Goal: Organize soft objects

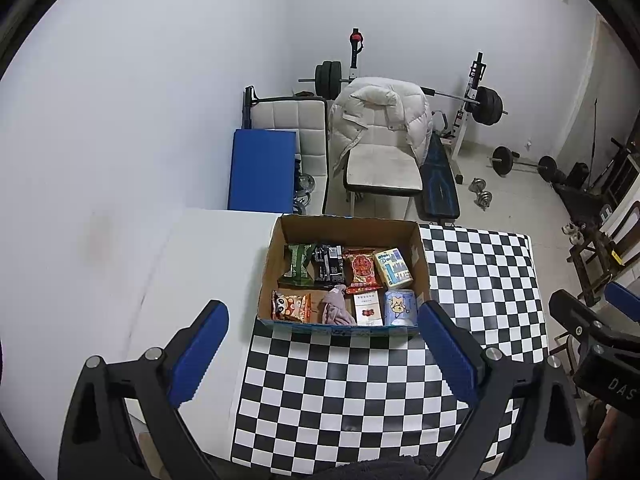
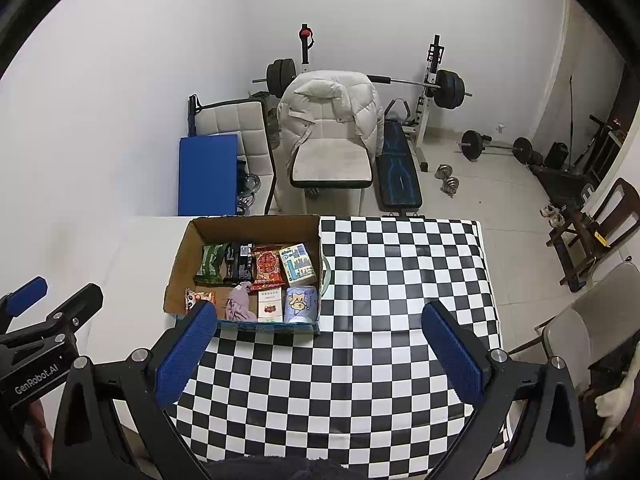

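Observation:
A cardboard box stands on the table at the left edge of the checkered cloth. It holds several soft items: a green packet, a dark packet, a red packet, a tissue pack, an orange snack bag, a mauve cloth, a white pack and a blue roll. My left gripper is open and empty, in front of the box. My right gripper is open and empty, in front and to the right of the box.
The table is white left of the cloth. Behind it stand a chair with a white puffer jacket, a blue panel, a weight bench and barbells. Wooden chairs stand at the right.

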### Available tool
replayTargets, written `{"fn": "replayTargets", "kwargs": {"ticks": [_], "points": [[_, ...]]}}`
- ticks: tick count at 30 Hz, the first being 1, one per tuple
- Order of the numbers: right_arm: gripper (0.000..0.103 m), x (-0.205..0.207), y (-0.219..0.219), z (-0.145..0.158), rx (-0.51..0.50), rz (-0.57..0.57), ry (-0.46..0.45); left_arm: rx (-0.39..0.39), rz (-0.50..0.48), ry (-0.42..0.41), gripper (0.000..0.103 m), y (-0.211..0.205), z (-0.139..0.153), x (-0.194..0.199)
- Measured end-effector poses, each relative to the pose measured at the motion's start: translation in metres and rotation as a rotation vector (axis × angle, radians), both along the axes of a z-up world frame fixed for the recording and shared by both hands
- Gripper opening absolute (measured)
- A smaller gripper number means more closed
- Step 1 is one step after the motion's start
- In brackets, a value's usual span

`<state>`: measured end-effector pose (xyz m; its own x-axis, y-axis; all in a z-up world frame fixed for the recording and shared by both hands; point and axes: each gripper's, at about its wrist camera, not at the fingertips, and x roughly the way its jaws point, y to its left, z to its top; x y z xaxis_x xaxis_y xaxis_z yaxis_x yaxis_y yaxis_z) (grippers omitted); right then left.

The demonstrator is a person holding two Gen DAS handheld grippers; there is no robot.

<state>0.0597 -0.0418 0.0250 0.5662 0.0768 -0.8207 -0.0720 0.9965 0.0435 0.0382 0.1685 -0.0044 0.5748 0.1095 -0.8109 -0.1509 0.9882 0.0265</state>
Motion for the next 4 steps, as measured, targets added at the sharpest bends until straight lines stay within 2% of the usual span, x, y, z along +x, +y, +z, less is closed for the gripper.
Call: {"fn": "replayTargets", "kwargs": {"ticks": [4], "points": [[0.103, 0.0005, -0.0003, 0.0002, -0.001, 0.001, -0.002, 0.001, -0.002, 0.004, 0.097, -0.0012, 0.0012, 0.0000]]}}
